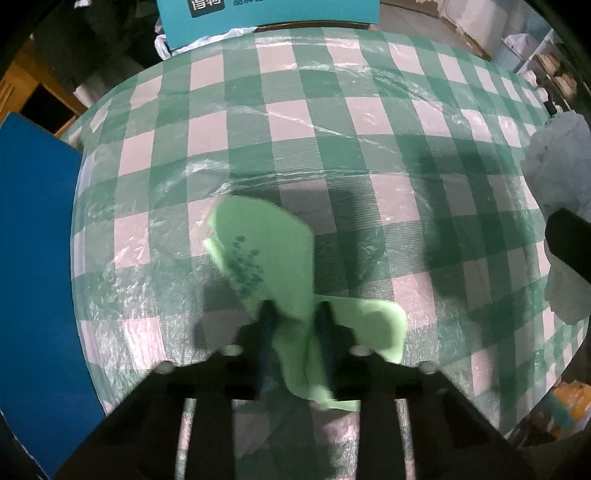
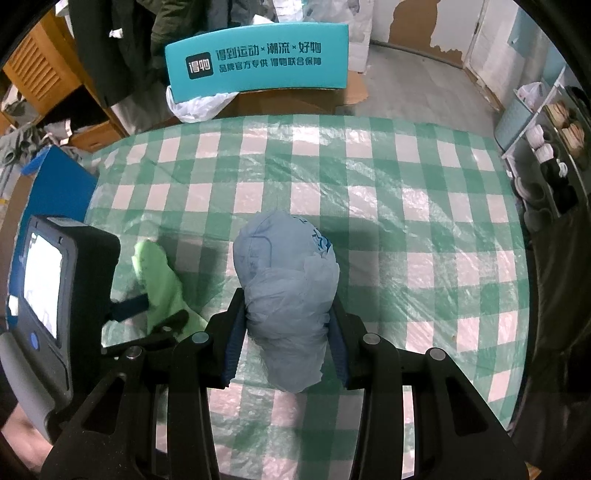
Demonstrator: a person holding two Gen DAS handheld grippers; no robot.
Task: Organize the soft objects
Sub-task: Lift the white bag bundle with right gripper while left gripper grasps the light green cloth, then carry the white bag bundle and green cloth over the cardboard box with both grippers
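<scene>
The left hand-held gripper (image 1: pixel 291 314) is pinching a light green cloth (image 1: pixel 269 251) and the right hand-held gripper (image 2: pixel 286 325) is clenching a grey-blue plastic-bag bundle (image 2: pixel 288 280), both over the checked worktop (image 2: pixel 406 206) beside the blue bin (image 1: pixel 33 240); lifting each clear before moving should prevent dragging.

I am looking into a lived-in room of a home, doubling as storage. My worktop (image 2: pixel 369 229) wears a green-and-white checked cloth under clear plastic sheeting. Behind it dark coats (image 2: pixel 122 44) hang by a wooden louvred cabinet (image 2: pixel 40 70), a teal shipping box (image 2: pixel 258 59) printed with Chinese characters stands on cardboard, paint peels off the far wall (image 2: pixel 417 26), and a rack (image 2: pixel 546 147) holds cups.
</scene>
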